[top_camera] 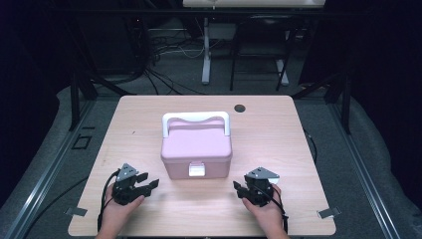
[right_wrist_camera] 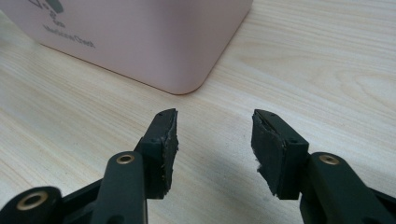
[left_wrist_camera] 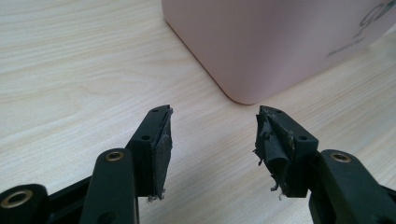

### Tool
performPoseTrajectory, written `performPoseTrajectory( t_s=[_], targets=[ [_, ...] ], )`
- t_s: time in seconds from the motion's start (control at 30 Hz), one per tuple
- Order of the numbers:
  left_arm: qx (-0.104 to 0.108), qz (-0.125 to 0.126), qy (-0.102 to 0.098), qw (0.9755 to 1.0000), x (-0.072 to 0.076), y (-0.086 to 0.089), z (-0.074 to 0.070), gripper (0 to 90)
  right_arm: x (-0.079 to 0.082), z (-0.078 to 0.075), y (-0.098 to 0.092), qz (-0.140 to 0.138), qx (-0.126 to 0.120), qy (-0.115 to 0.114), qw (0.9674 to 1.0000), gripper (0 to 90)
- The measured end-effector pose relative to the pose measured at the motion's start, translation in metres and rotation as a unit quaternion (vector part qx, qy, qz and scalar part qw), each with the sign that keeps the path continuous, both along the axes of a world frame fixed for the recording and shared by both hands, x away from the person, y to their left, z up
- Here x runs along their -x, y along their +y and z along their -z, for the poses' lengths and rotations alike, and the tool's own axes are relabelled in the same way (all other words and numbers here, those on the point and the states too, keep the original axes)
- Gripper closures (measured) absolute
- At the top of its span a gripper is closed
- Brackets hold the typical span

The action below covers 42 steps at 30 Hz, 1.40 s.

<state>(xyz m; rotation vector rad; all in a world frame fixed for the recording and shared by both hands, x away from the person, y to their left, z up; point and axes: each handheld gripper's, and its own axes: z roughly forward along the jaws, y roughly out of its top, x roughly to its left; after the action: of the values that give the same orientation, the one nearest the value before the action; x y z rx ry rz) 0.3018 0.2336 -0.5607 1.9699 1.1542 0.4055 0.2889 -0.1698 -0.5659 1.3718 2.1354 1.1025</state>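
1 pink box [top_camera: 196, 149] at surface [top_camera: 278, 149] ctr, lid shut, contents hidden. Your 2 grippers: left gripper [top_camera: 147, 181] at 7 o'clock, right gripper [top_camera: 240, 189] at 5 o'clock, both released, empty.

Wooden table [top_camera: 278, 149], dark grommet [top_camera: 240, 108]

Parted tongs [left_wrist_camera: 212, 135] near pink box [left_wrist_camera: 275, 42]

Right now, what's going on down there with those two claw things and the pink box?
Left hand-held gripper open, empty. Right hand-held gripper open, empty. Pink box shut, handle folded back, untouched between them. Nothing in the way.
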Motion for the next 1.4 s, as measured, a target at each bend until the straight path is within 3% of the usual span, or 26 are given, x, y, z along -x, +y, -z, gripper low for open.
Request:
performPoseTrajectory(
  t_s=[0.07,0.2,0.43,0.73,0.8,0.9,1.07,1.4],
  targets=[
    [-0.003,0.003,0.011,0.9999,-0.002,-0.002,0.0,46.4,-0.001,0.001,-0.001,0.002,-0.005,0.0,1.0,50.6],
    [-0.002,0.0,0.012,0.9999,-0.002,-0.002,0.0,46.3,-0.003,0.001,-0.003,0.003,-0.012,0.002,0.9999,51.0],
    [0.02,-0.002,0.011,0.9997,-0.002,-0.001,-0.002,45.8,-0.004,-0.002,-0.001,0.0,-0.011,-0.001,0.9999,51.0],
    [0.007,0.002,0.005,1.0,-0.003,-0.001,-0.006,44.9,-0.006,-0.009,-0.001,0.0,-0.008,-0.011,0.9999,52.3],
    [0.019,-0.002,0.007,0.9998,-0.003,0.0,-0.007,45.6,-0.007,-0.011,-0.003,0.005,-0.014,-0.018,0.9997,54.9],
    [0.012,-0.004,0.006,0.9999,-0.006,-0.001,-0.008,48.7,-0.01,-0.014,-0.002,0.006,-0.011,-0.015,0.9998,55.3],
    [0.023,-0.008,0.014,0.9996,-0.012,-0.004,-0.013,50.7,-0.017,-0.02,0.001,0.0,-0.005,-0.022,0.9998,55.4],
    [0.039,-0.008,0.007,0.9992,-0.024,-0.005,-0.025,50.4,-0.029,-0.027,0.004,0.002,0.002,-0.028,0.9996,55.7]
  ],
)
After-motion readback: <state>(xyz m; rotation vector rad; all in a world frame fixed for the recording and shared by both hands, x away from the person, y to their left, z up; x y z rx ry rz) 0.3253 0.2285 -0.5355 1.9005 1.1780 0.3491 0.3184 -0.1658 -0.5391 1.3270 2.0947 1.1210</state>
